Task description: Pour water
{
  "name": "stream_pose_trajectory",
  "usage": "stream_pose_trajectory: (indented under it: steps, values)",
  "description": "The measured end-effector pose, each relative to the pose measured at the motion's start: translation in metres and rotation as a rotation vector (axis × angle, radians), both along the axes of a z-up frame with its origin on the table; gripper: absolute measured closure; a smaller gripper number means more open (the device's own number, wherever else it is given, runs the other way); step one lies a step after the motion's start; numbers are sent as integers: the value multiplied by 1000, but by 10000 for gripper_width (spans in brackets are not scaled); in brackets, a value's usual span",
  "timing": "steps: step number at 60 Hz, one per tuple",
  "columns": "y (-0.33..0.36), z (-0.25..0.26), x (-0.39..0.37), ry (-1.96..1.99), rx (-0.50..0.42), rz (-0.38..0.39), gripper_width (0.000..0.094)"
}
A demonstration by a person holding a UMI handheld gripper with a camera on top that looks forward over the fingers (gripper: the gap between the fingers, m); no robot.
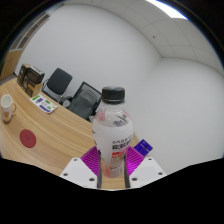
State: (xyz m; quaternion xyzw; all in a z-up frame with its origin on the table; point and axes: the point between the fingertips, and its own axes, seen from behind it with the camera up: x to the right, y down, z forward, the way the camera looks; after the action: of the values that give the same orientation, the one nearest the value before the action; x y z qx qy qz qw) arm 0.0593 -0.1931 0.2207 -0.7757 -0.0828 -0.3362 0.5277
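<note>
At the bottom center of the frame, the claw (113, 172) grips a clear bottle (112, 138) (black cap, white and red label) between its 2 purple pads (95, 163), lifted above the wooden desk (45, 128). At the left of the frame, a paper cup (7, 108) and a red coaster (29, 136) rest on the desk, with black chairs (72, 93) behind.

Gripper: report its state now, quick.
Gripper: shut on the water bottle, held upright between the pink pads above the wooden table.
</note>
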Motion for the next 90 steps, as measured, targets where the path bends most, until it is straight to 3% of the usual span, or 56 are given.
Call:
stream_pose_trajectory:
  steps: [9,17,33,41,47,59,77,90]
  values:
    - [45,50,-74,-354,-50,20,627]
    - [81,61,-149,-674,-129,77,629]
    - [127,8,-281,-1312,-278,302,632]
    - [134,-14,-317,-1529,-285,403,629]
    - [135,-29,-322,-1541,-308,436,630]
    - [134,-35,-311,-1301,-306,462,631]
    - [119,16,-288,-118,-88,499,628]
    - [110,-37,-270,437,-84,476,628]
